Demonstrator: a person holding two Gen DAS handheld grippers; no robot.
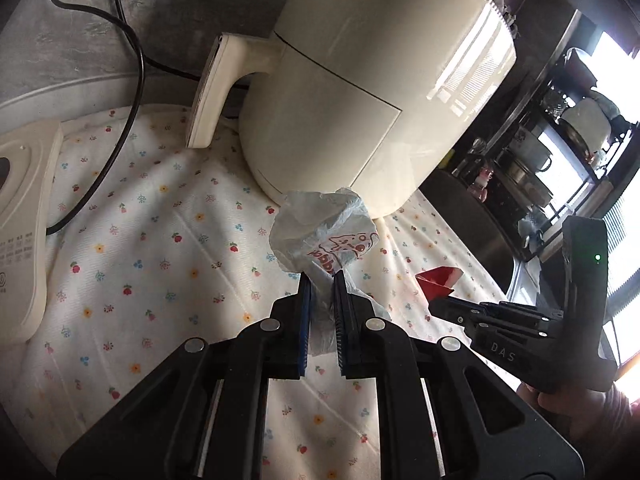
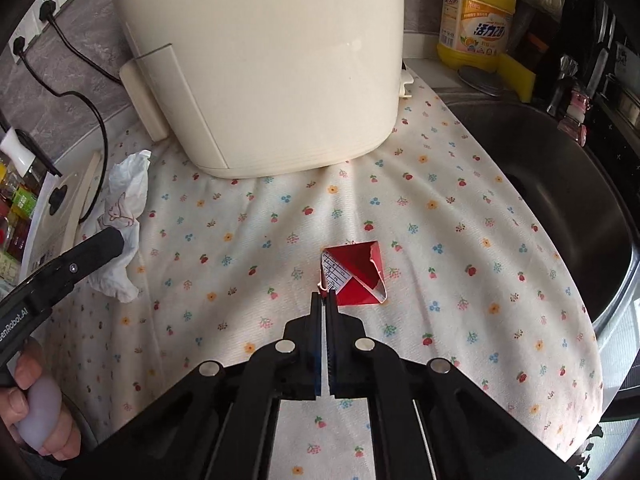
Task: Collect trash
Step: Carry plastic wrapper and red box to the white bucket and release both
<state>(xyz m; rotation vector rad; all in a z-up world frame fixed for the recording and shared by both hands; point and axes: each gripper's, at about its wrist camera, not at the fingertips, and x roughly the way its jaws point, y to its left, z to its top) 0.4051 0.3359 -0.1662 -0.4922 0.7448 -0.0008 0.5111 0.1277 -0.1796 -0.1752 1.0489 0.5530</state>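
Left gripper (image 1: 322,276) nipped onto crumpled plastic bag (image 1: 320,240), in front of the cream air fryer (image 1: 360,92), left of its handle side. Right gripper (image 2: 325,298) nearly closed on corner of red carton (image 2: 356,276), in front of fryer. Risks: thin film slipping free; carton pivoting out of corner pinch, sliding toward sink (image 2: 560,184).

A home kitchen: a steel sink (image 2: 560,184), a yellow dish-soap bottle (image 2: 476,20), a cream air fryer (image 2: 260,60), a pot rack (image 1: 560,148), a floral counter cloth (image 2: 400,220).
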